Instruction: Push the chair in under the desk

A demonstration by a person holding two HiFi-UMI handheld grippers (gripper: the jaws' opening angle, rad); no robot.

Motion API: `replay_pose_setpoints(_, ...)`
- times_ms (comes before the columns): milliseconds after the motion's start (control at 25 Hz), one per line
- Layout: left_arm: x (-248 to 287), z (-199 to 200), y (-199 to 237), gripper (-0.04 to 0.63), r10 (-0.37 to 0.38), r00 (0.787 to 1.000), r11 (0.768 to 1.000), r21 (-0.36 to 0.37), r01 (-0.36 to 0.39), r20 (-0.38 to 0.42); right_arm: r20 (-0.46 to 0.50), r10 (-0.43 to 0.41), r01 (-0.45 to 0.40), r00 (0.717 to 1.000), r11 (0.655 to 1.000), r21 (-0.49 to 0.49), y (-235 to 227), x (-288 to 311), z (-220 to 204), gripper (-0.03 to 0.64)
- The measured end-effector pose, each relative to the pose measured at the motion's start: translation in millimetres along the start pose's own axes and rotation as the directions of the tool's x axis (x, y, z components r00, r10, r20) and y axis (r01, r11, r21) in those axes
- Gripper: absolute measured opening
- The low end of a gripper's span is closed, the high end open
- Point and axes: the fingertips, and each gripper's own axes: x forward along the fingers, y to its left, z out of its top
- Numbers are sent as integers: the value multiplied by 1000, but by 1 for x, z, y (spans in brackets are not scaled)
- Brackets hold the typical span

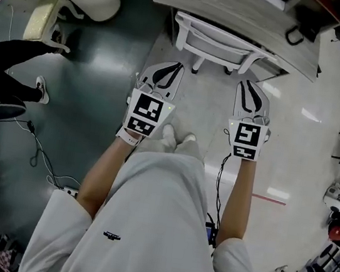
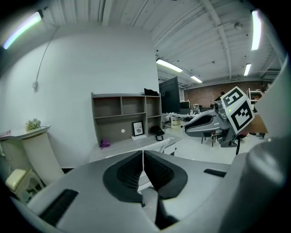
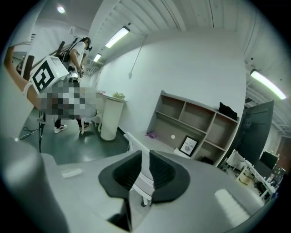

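Chair, a white swivel type, was found with its seat tucked beneath the grey desk and its backrest standing just beside the desk's front edge; only the back and part of the base showed from the head view. Left gripper was held in front of the operator's body, well apart from the chair, with its pads pressed together on nothing, as its own view confirmed. Right gripper was held level with it on the other side, also clear of the chair; in its own view the pads stood a narrow gap apart, and only the distant chair showed through that gap. Neither tool was touching the backrest. Assessment: the pushing step appeared complete and the moment belonged to the withdrawal after it. Whether the seat had gone fully home could not be confirmed, since the desk top hid it. Next move, if any, would call for a check that the chair sat square to the desk; a correction would need both tools brought against the backrest for a short, even push.
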Motion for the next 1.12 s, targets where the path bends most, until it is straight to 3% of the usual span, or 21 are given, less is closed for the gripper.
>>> replay_pose_setpoints(280,-46,9,-8,7,-42,999,998,-37,43,31,67,-46,44,997,999,23,3,-39,26,12)
replay_pose_setpoints(520,-81,14,-7,6,-3,998,999,-45,6,64,92,-82,77,992,995,57,6,-68,35,12)
replay_pose_setpoints(720,-106,15,-15,6,-41,997,998,-49,45,67,92,-126,117,988,989,94,6,-98,37,12)
replay_pose_setpoints(960,-130,25,-14,6,-7,995,999,-43,11,104,117,-147,141,982,988,57,12,-129,39,12)
replay_pose_setpoints(1120,-136,25,-18,6,-9,993,999,-44,14,117,133,-155,143,979,985,98,22,-144,34,12)
